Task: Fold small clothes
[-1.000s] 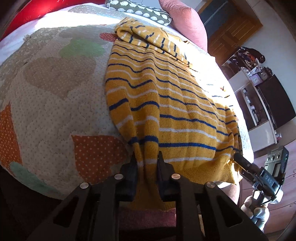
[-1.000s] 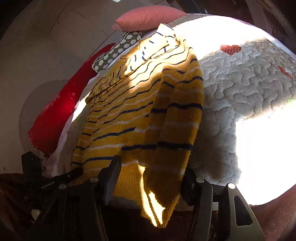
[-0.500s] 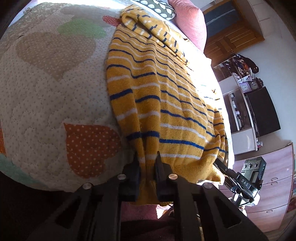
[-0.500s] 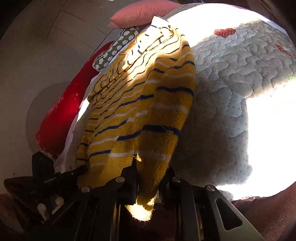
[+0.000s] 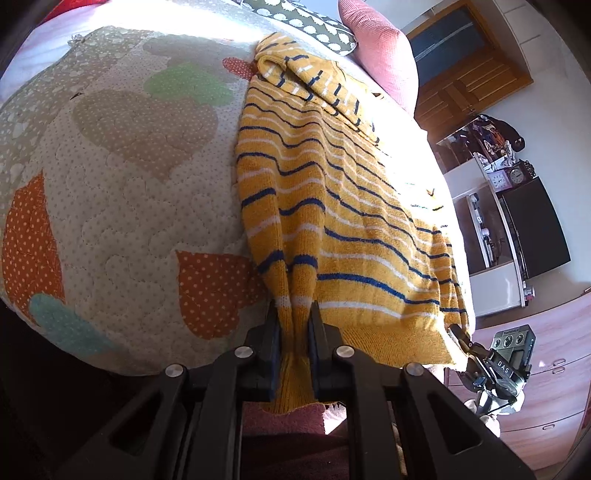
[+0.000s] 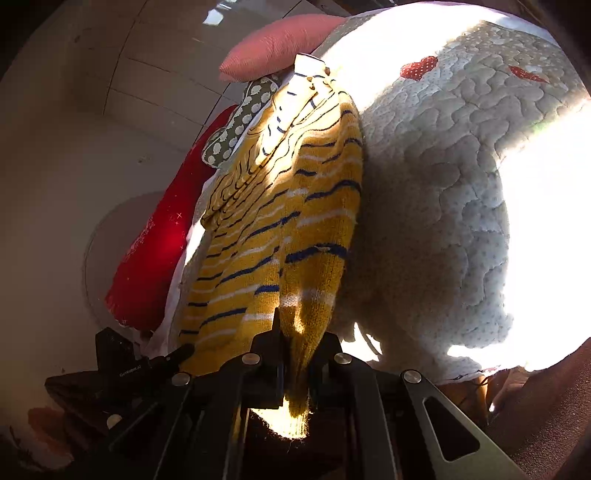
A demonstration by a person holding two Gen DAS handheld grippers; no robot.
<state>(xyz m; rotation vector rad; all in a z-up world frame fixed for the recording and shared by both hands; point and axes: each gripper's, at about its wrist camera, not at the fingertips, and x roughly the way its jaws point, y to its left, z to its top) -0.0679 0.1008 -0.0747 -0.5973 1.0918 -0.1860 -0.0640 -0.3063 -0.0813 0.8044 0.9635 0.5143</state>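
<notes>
A yellow sweater (image 5: 343,206) with blue and white stripes lies lengthwise on a quilted bed cover (image 5: 122,206). My left gripper (image 5: 294,332) is shut on the sweater's bottom hem at its left corner. My right gripper (image 6: 298,354) is shut on the hem at the right corner of the sweater (image 6: 288,229). The hem hangs over the near edge of the bed between the two grippers. The right gripper also shows in the left wrist view (image 5: 458,334) at the far hem corner. The sleeves lie folded near the collar at the far end.
A pink pillow (image 5: 380,51), a green dotted pillow (image 5: 317,26) and a red cushion (image 6: 155,254) lie at the head of the bed. The quilt (image 6: 443,177) extends right of the sweater in bright sun. Cabinets and a dark screen (image 5: 532,225) stand by the wall.
The right gripper has closed on the sweater's hem; a second ago its jaws were wide apart around it. Both grippers have pulled the hem slightly toward the near bed edge.
</notes>
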